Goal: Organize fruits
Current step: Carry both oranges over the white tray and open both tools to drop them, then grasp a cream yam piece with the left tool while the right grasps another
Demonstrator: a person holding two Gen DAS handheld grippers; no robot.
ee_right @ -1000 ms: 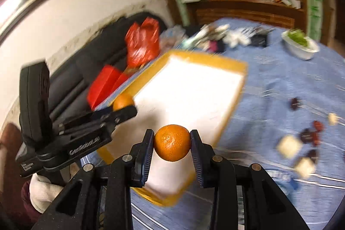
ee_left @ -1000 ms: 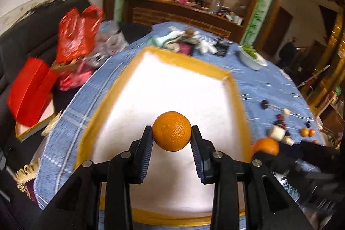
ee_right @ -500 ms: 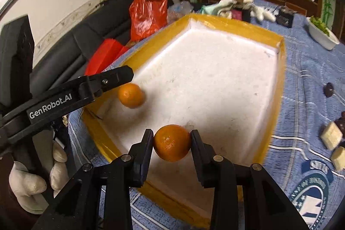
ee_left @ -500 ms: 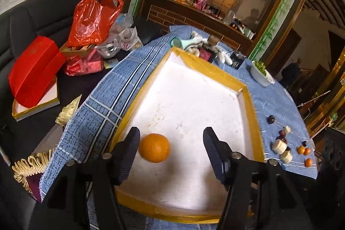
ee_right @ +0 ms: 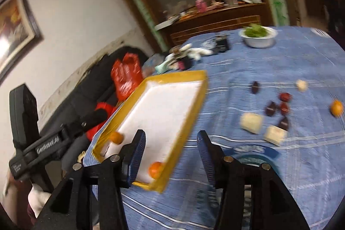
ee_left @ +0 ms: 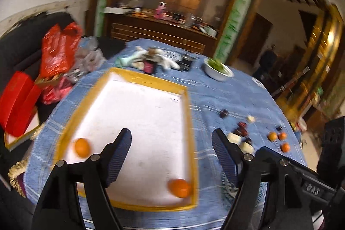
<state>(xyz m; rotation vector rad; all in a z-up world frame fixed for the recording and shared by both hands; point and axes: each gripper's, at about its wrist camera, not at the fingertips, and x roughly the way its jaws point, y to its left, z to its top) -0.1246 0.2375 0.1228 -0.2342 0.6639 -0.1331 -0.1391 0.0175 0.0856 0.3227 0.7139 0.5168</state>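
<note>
A white tray with a yellow rim [ee_left: 187,105] [ee_right: 192,105] lies on the blue tablecloth. Two oranges rest in it: one at the near left [ee_left: 82,147] [ee_right: 116,137], one in the near right corner [ee_left: 180,188] [ee_right: 155,169]. My left gripper [ee_left: 171,139] hangs above the tray's near end, its jaws opening with nothing between them. My right gripper [ee_right: 171,143] is over the cloth just right of the tray, jaws also opening and empty. Small oranges [ee_left: 278,138] [ee_right: 336,108], dark fruits [ee_left: 242,128] [ee_right: 278,107] and pale blocks [ee_left: 235,138] [ee_right: 252,122] lie loose on the cloth to the right.
A white bowl of greens [ee_left: 218,70] [ee_right: 258,36] and assorted clutter [ee_left: 151,59] sit at the table's far side. Red bags [ee_left: 58,53] and a red box [ee_left: 17,105] lie on a dark sofa at left. A wooden sideboard stands behind.
Both grippers let go of their oranges, which now lie in the tray. Both jaws widened, and both hands drew back and swung right; the right gripper left the tray.
</note>
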